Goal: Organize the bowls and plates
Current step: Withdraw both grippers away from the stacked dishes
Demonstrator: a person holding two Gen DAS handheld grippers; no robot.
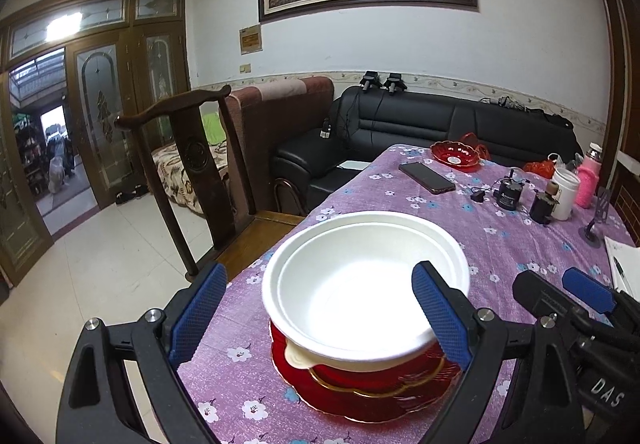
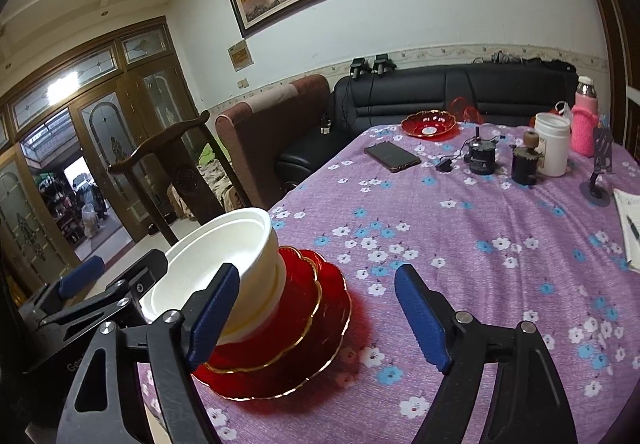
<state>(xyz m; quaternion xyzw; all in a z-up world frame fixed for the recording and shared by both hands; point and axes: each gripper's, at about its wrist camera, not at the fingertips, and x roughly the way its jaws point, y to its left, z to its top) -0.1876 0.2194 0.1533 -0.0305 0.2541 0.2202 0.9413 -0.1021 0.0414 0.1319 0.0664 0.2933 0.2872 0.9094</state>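
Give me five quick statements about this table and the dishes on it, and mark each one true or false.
1. The white bowls sit on top of the stacked red plates. True.
2. The left hand-held gripper is clamped shut on the bowl rim. False: its jaws stand open, one finger on each side of the stack, not pressing on it.
3. A dark phone lies flat on the purple flowered tablecloth. True.
4. The red scalloped dish at the far end of the table is stacked under the white bowls. False: it sits alone, well apart from the stack.
5. The right hand-held gripper holds a plate. False: it is open with nothing between its fingers.
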